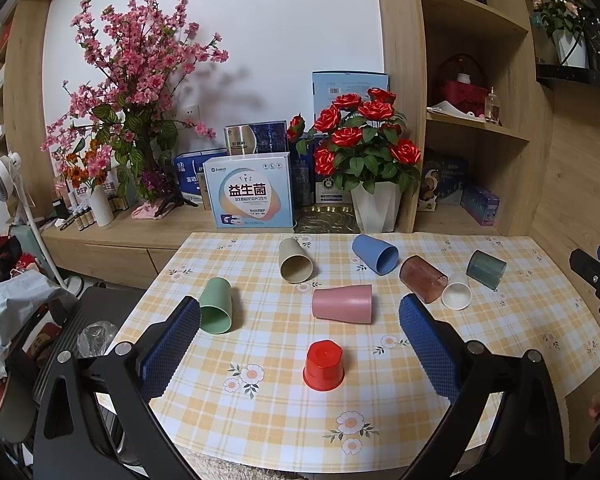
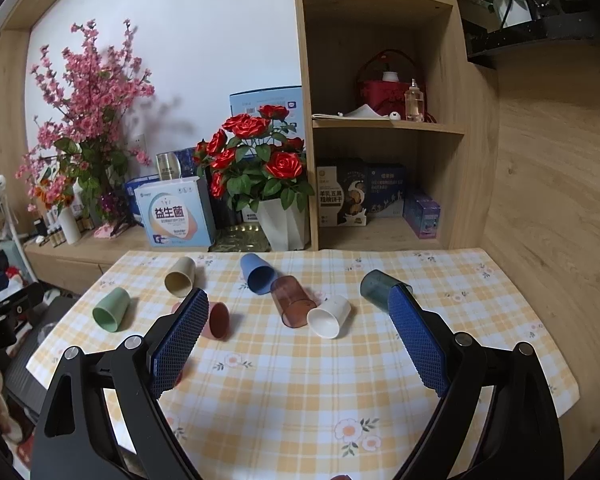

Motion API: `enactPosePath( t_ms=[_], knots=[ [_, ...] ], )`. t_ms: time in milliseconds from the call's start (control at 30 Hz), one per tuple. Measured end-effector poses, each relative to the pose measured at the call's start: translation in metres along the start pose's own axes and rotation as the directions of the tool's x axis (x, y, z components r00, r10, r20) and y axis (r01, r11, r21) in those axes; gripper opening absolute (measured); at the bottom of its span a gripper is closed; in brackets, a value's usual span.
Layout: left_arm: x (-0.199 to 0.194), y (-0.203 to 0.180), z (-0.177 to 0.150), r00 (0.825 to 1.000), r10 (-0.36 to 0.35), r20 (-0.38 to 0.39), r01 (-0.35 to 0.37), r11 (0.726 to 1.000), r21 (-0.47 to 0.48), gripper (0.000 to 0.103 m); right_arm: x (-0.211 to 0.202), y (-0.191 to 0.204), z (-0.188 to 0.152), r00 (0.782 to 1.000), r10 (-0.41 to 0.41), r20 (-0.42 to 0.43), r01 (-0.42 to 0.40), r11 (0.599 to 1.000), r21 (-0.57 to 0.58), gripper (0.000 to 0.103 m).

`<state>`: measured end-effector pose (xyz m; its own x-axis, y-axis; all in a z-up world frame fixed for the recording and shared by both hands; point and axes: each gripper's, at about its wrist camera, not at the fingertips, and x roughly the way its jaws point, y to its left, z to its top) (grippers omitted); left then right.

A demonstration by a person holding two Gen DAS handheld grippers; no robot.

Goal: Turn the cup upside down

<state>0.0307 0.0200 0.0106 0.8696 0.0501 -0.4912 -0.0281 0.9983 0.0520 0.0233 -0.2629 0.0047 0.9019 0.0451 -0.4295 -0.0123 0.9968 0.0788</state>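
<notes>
Red cup point(image 1: 323, 365) sits upside down, base up, on the checked cloth of the counter point(image 1: 284, 420), near the front edge. It's between the two blue pads of the left hand-held gripper point(image 1: 299, 325), but not touching either. Jaws wide apart, nothing in them.

Other cups all lie on their sides further back:
- green cup point(image 1: 216, 306), left, mouth toward camera, just beside the left pad.
- beige cup point(image 1: 295, 261), back centre, mouth facing front.
- pink cup point(image 1: 342, 303), mid counter, mouth pointing right.
- blue cup point(image 1: 375, 254), back, mouth to the front-right.
- brown see-through cup point(image 1: 423, 278), w/ the white cup point(image 1: 457, 291) just beside its mouth; can't tell if they touch.
- grey-teal see-through cup point(image 1: 486, 269), far right.

Right hand-held gripper point(image 2: 297, 327) hovers above the counter too, jaws spread wide, empty. In its view the white cup and brown cup lie ahead between the pads, and the pink cup is partly hidden behind the left pad. Its tip shows at the right edge of the left wrist view, well apart from the red cup.

Behind the counter: red rose pot point(image 1: 374, 200), pink blossom branches point(image 1: 140, 80), a white-blue box point(image 1: 249, 194), wooden shelves point(image 1: 472, 128).
</notes>
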Motion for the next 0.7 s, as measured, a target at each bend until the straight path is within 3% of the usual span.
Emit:
enactPosePath(
  t_ms=[700],
  knots=[
    [0.0012,-0.0058,0.0006,1.0,-0.003,-0.011,0.003,1.0,-0.001,0.097,-0.0019,0.0006,0.0023,1.0,0.0,0.007,0.0,1.0,-0.001,0.088]
  ],
)
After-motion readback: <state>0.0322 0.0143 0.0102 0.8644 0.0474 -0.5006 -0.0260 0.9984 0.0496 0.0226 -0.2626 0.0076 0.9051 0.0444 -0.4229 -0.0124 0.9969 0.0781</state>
